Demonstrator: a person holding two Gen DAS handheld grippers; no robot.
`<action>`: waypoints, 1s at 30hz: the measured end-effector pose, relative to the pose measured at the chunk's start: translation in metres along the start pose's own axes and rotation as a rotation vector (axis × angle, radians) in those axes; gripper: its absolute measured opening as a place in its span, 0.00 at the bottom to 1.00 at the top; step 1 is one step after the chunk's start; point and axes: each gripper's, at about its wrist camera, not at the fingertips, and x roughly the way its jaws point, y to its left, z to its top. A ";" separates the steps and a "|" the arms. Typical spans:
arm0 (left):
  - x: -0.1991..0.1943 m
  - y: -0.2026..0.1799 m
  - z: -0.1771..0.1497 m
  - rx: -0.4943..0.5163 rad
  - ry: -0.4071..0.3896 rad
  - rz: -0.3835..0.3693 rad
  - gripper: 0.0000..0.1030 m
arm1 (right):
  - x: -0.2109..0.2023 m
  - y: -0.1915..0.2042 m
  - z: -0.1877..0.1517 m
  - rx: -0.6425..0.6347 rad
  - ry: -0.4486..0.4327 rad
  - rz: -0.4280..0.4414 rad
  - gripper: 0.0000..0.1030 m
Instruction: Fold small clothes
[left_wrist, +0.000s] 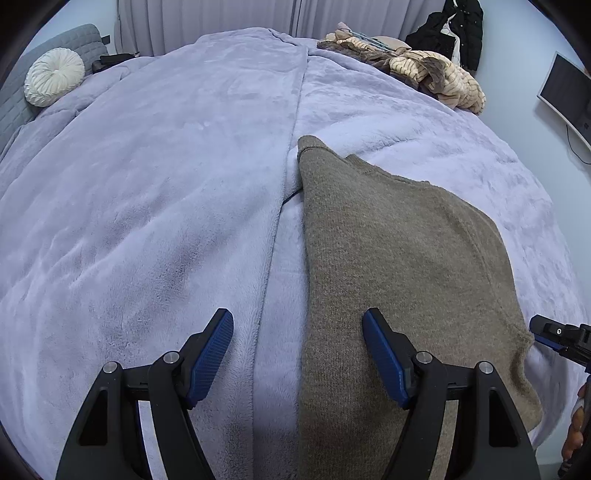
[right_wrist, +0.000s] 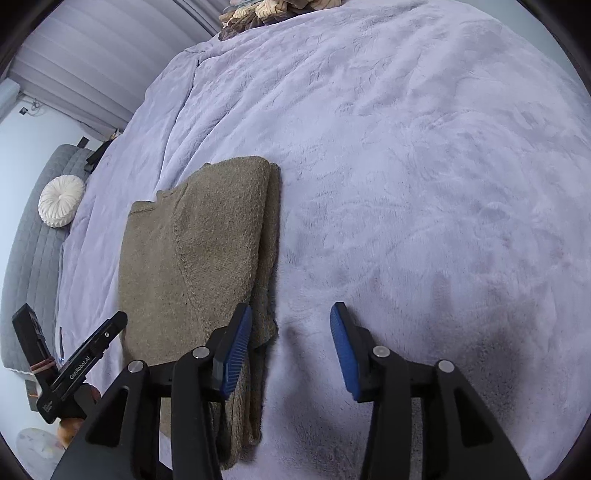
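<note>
A brown knitted sweater (left_wrist: 399, 251) lies folded lengthwise on the lilac plush blanket (left_wrist: 147, 184). My left gripper (left_wrist: 297, 317) hovers open over its near left edge, one finger above the knit and the other above the blanket. In the right wrist view the sweater (right_wrist: 199, 251) shows a doubled right edge. My right gripper (right_wrist: 290, 310) stands open there, its left finger over that edge and nothing pressed between the pads. Each gripper shows in the other's view: the right gripper (left_wrist: 550, 334) at the far right, the left gripper (right_wrist: 92, 347) at the lower left.
A heap of striped beige and brown clothes (left_wrist: 424, 70) lies at the bed's far right corner. A white round cushion (left_wrist: 53, 75) rests by the grey padded headboard (right_wrist: 33, 258). A black jacket (left_wrist: 454, 29) and a monitor (left_wrist: 565, 92) are by the wall.
</note>
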 end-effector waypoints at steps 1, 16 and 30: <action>-0.001 0.000 0.000 -0.001 0.004 -0.002 0.72 | 0.000 0.000 -0.002 0.003 0.002 -0.001 0.47; -0.055 -0.018 -0.005 0.038 -0.010 0.041 0.92 | -0.031 0.065 -0.018 -0.183 -0.029 -0.104 0.82; -0.071 -0.029 -0.014 0.058 -0.044 0.127 0.99 | -0.031 0.116 -0.030 -0.263 -0.072 -0.225 1.00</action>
